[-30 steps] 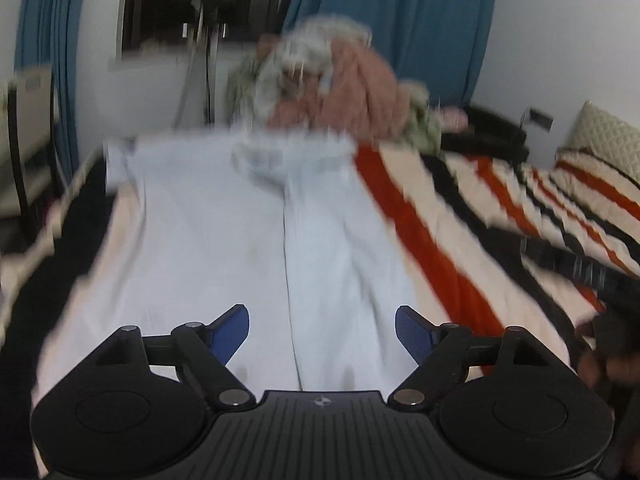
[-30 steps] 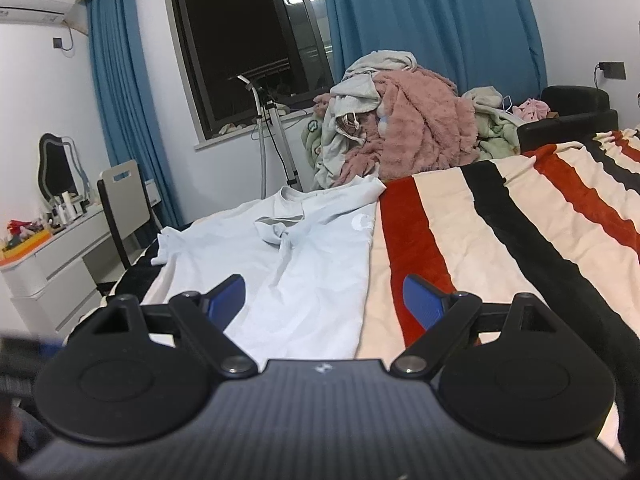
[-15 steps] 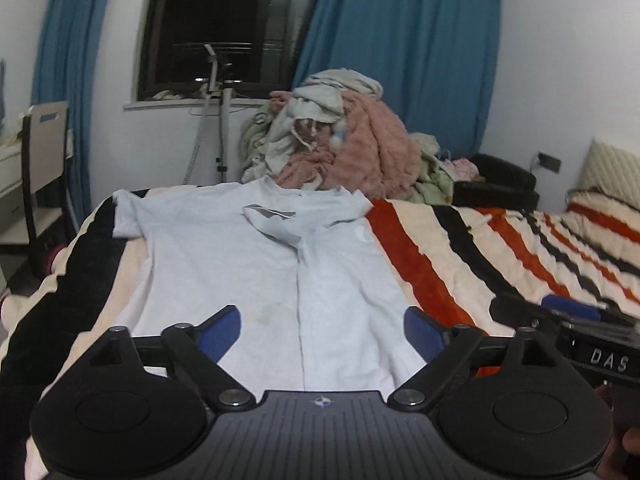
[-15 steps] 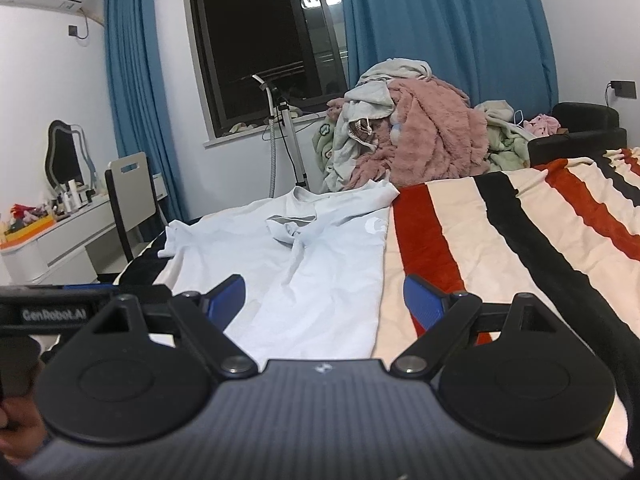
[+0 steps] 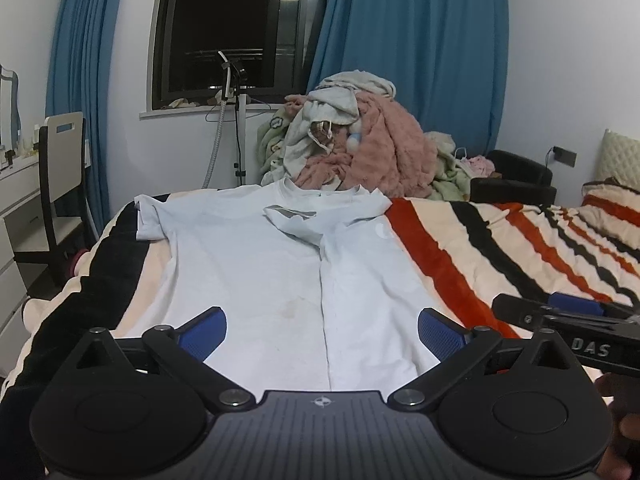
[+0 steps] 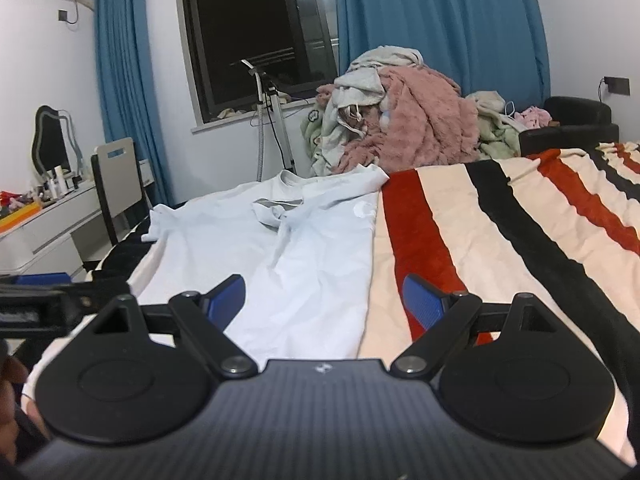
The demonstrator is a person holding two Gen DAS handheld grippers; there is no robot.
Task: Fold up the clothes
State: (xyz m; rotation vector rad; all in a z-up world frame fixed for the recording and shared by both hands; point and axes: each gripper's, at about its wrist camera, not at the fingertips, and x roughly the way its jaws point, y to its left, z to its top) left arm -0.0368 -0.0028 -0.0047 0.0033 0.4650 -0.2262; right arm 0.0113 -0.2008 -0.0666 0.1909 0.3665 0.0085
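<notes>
Shirt (image 5: 256, 268) of pale blue lies flat on the bed (image 5: 500, 248), on the left part of the striped blanket (image 6: 500, 216). Its long axis runs away from both cameras: the neck opening points toward the far end of the bed and the window (image 5: 236, 24), and the hem is at the near edge, just ahead of the grippers. One side is already folded over the body, leaving a straight edge down the middle of the shirt, and that side's sleeve lies crumpled across the chest below the collar. The other sleeve (image 5: 148, 216) spreads out to the left, reaching the black stripe at the bed's side.

The left gripper (image 5: 322, 330) hovers above the hem, its blue fingers spread wide with nothing between them. The right gripper (image 6: 324, 298) is likewise open and empty, hanging over the shirt's right edge where it meets the blanket. Each gripper shows at the edge of the other's view.

Beyond the collar, a pile of clothes (image 5: 360, 140) in pink, grey and green rises at the far end of the bed. A chair (image 6: 116, 184) stands at a white bench (image 6: 48, 220) to the left.
</notes>
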